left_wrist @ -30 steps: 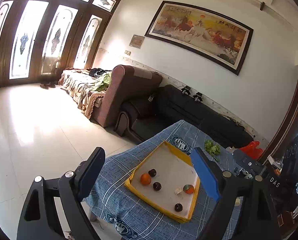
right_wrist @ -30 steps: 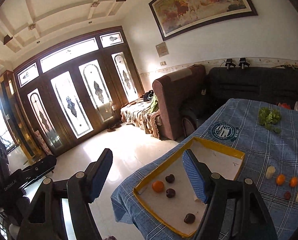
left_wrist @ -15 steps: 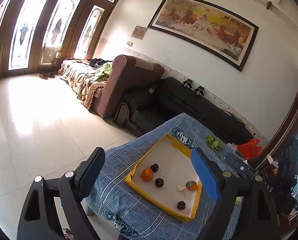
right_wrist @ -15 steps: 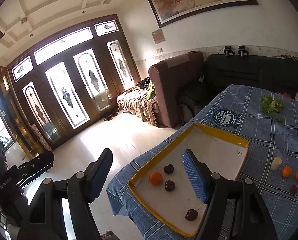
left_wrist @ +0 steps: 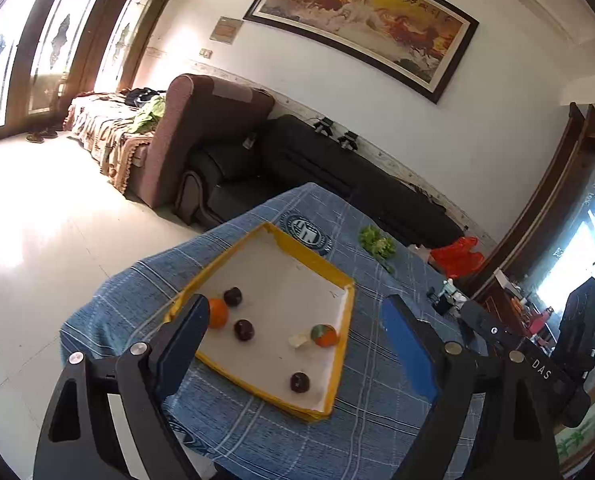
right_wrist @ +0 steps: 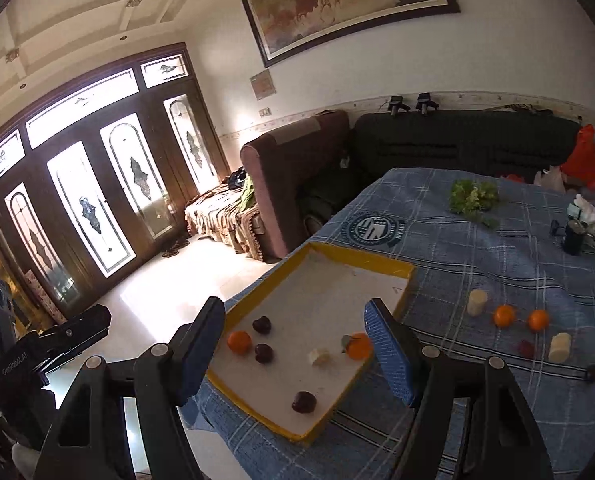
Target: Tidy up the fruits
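A yellow-rimmed tray (left_wrist: pixel 311 263) (right_wrist: pixel 361 261) lies on the blue checked tablecloth. In it are an orange (left_wrist: pixel 218 312) (right_wrist: pixel 239 341), three dark plums (left_wrist: pixel 244 329) (right_wrist: pixel 303 401), a second orange with a green leaf (left_wrist: pixel 323 335) (right_wrist: pixel 358 345) and a white chunk (left_wrist: pixel 298 339) (right_wrist: pixel 319 357). Loose on the cloth to the right are two oranges (right_wrist: pixel 503 315), two white chunks (right_wrist: pixel 477 302) and small dark fruits (right_wrist: pixel 525 348). My left gripper (left_wrist: pixel 295 342) is open and empty above the tray. My right gripper (right_wrist: pixel 293 350) is open and empty above the tray.
A green leafy bunch (right_wrist: pixel 473 196) (left_wrist: pixel 377 242) lies at the table's far side. Small dark items (right_wrist: pixel 573 236) stand at the right edge. A red bag (left_wrist: pixel 455 258), a dark sofa (left_wrist: pixel 337 172) and a brown sofa (right_wrist: pixel 293 168) lie beyond. The other gripper shows at right (left_wrist: pixel 537 364).
Both grippers have moved closer to the table and tilted down; the tray and fruits appear larger. Both stay open.
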Motion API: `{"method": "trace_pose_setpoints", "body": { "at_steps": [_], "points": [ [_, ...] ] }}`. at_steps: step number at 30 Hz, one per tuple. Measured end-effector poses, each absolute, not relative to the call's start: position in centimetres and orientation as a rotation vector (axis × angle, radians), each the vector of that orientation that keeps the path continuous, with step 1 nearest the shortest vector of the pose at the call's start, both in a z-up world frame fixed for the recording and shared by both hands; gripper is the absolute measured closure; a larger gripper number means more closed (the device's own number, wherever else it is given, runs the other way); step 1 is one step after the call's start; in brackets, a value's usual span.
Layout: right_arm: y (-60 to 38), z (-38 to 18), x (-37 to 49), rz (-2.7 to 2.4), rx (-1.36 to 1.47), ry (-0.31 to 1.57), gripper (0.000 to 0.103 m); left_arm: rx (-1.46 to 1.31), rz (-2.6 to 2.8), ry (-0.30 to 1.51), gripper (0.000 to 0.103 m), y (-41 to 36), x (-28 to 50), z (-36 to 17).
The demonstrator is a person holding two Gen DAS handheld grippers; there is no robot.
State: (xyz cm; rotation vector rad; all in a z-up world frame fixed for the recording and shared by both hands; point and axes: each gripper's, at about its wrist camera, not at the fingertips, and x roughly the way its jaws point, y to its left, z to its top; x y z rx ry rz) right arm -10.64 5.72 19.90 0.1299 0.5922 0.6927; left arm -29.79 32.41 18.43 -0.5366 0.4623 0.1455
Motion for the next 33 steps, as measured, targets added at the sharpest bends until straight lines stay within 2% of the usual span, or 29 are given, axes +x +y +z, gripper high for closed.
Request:
{"method": "trace_pose_setpoints", "body": {
  "at_steps": [3, 5, 9, 13, 18, 27, 28, 30, 31, 33],
  "points": [
    [1.0, 21.3, -10.4, 0.586, 0.138, 0.545, 0.026, -0.494, 0.103, 0.486, 0.016, 29.6, -27.4, 19.3],
    [-2.2, 21.9, -9.7, 0.52, 0.142, 0.534, 0.022, -0.468, 0.053, 0.497, 0.016, 27.4, -25.5, 19.6],
    [-5.9, 20.9, -6.7, 0.443, 0.096, 0.595, 0.019, -0.384, -0.028, 0.579, 0.016, 22.8, -21.3, 18.5],
    [-6.1, 15.2, -2.7, 0.417, 0.054, 0.73, 0.019, -0.329, -0.061, 0.658, 0.016, 20.4, -18.1, 16.2],
    [-3.9, 8.4, 3.1, 0.423, 0.029, 0.862, 0.028, -0.376, -0.062, 0.731, 0.016, 21.5, -14.5, 14.2],
    [-1.8, 2.4, 10.3, 0.395, -0.011, 0.974, 0.031, -0.406, -0.086, 0.83, 0.016, 21.0, -6.9, 11.6],
    [-1.7, 2.1, 10.5, 0.399, -0.006, 0.98, 0.033, -0.4, -0.093, 0.84, 0.016, 20.5, -6.2, 11.3],
    [-1.7, 1.5, 10.9, 0.406, 0.009, 0.985, 0.044, -0.375, -0.104, 0.868, 0.016, 19.3, -4.4, 10.5],
    [-1.8, 1.3, 11.0, 0.414, 0.018, 0.99, 0.062, -0.365, -0.111, 0.88, 0.016, 18.7, -3.5, 10.2],
    [-2.1, 1.1, 11.0, 0.421, 0.045, 0.975, 0.064, -0.344, -0.121, 0.916, 0.016, 17.3, -1.5, 9.2]
  ]
}}
